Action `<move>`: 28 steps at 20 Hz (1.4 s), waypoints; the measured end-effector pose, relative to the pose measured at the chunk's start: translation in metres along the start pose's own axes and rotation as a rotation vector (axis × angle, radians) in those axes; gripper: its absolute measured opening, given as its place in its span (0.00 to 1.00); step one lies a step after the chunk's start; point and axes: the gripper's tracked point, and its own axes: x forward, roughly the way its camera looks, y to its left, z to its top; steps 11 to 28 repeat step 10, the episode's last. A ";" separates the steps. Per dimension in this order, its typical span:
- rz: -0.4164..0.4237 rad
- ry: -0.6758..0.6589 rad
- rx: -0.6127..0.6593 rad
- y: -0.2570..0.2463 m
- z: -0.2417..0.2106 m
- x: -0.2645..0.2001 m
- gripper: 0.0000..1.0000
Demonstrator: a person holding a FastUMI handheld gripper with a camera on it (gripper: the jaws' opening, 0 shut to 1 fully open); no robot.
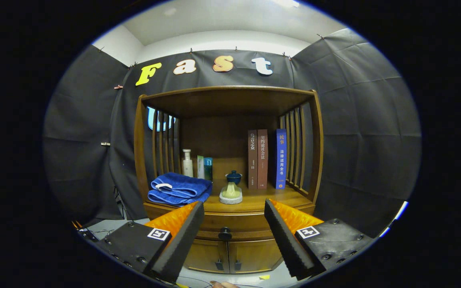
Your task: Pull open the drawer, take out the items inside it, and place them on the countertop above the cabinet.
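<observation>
Gripper (234, 224): its two fingers are spread wide apart and pinch nothing; they hang in front of the cabinet, one on each side of the drawer knob.
Drawer (238, 226): a wide, shallow wooden drawer front under the countertop, sitting flush with the cabinet, so it looks closed; its inside is hidden, and what it holds cannot be told.
Knob (225, 233): a small dark round knob at the middle of the drawer front, between the fingers and beyond their tips.
Countertop (262, 200): a warm brown wooden shelf surface above the drawer, inside an open wooden hutch with slatted sides.
Things on the countertop: a folded blue towel (179, 189) at the near left; a white pump bottle (187, 163) and a small teal-and-white box (204, 167) behind it; a dark blue lidded cup on a pale stone stand (231, 188) near the middle; three upright books (266, 159), two brown and one blue, at the far right.
Stage: a closed drawer with goods above fits either a drawer yet to be emptied or one emptied and shut again; this moment cannot settle which.
Risk, knob: it is small and round, so fingers closing off-centre could slip off it.
Risk, countertop: bare room is scarce, mostly near right; a careless placing could topple the cup and stand or the books.
Lower doors (230, 256): two small cabinet doors with dark handles below the drawer, easy to catch by mistake.
</observation>
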 end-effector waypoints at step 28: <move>0.012 -0.008 0.003 -0.005 0.001 -0.007 0.99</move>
